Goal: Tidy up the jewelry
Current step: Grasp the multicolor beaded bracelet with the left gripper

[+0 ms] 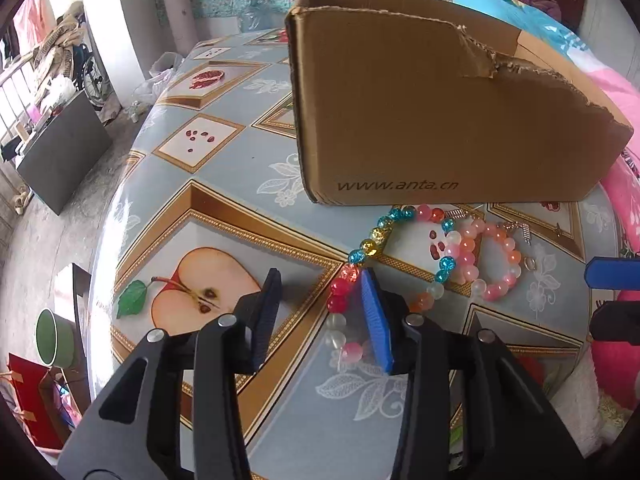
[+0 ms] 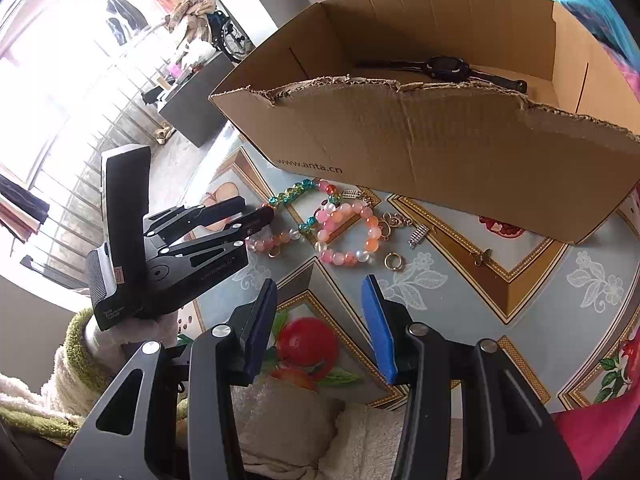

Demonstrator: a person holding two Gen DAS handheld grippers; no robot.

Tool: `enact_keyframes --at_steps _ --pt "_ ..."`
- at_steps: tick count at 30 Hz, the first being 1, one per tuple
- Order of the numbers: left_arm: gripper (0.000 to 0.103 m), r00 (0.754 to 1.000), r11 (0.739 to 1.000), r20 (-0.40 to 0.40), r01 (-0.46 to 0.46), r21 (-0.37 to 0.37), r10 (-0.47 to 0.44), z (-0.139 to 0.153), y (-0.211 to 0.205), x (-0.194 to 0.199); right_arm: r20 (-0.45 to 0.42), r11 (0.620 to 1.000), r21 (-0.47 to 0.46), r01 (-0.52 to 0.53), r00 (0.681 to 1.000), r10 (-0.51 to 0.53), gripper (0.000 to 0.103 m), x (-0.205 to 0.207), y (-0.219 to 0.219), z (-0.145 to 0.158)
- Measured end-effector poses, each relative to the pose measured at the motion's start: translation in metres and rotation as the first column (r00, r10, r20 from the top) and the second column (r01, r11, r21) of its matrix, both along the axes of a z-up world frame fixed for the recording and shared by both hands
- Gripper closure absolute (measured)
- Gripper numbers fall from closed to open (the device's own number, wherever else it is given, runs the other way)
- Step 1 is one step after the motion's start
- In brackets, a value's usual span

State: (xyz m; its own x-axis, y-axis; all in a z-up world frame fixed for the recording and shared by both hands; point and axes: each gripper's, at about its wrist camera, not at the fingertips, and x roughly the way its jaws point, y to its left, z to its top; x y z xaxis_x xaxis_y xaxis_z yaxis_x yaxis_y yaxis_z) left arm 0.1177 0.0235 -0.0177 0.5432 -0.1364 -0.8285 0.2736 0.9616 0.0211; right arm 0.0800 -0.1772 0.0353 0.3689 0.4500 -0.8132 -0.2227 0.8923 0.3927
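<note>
1. The left tool point(image 1: 320, 312) is being held part-open over the near arc of the multicoloured bead bracelet point(image 1: 384, 236); its blue pad is lying against the red and clear beads, and nothing is seen clamped.
2. The right tool point(image 2: 320, 320) is being held part-open and empty above the bench point(image 2: 540, 280), short of the pink bead bracelet point(image 2: 348, 236) and gold ring point(image 2: 393, 261).
3. The pick-up step is judged to be in hand; closing on the beads and a lift into the cardboard box point(image 2: 440, 148), where a watch point(image 2: 444, 67) is already lying, are called for next.
4. Both tools are being pointed steeply downward.
</note>
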Motion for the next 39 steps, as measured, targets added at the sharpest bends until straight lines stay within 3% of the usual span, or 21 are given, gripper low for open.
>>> enact_keyframes --at_steps 3,8,14,19,25,39 --pt "0.073 1.0 1.0 -0.002 0.023 0.001 -0.023 0.001 -0.006 0.004 0.013 1.0 -0.013 -0.002 1.0 0.002 0.059 0.002 0.001 0.002" --pt "0.094 0.999 0.999 0.011 0.037 -0.003 -0.037 0.003 -0.012 0.01 0.048 0.999 -0.038 -0.017 0.999 0.019 0.059 0.004 0.008 0.007" --pt "0.095 0.999 0.992 -0.022 -0.039 -0.116 0.036 0.003 0.019 0.016 0.096 0.996 -0.066 -0.055 0.994 0.061 0.06 0.012 0.02 0.014" --pt "0.095 0.996 0.981 -0.039 -0.089 -0.173 0.084 0.003 0.041 0.014 0.109 0.992 -0.075 -0.103 0.988 0.111 0.068 0.029 0.04 0.012" --pt "0.095 0.994 0.976 -0.034 -0.108 -0.19 0.103 0.001 0.051 0.007 0.096 0.98 -0.145 -0.137 0.984 0.152 0.078 0.053 0.069 -0.002" --pt "0.094 0.993 0.977 -0.036 -0.12 -0.178 0.116 0.002 0.049 0.002 0.05 0.959 -0.261 -0.113 0.99 0.13 0.087 0.085 0.097 -0.03"
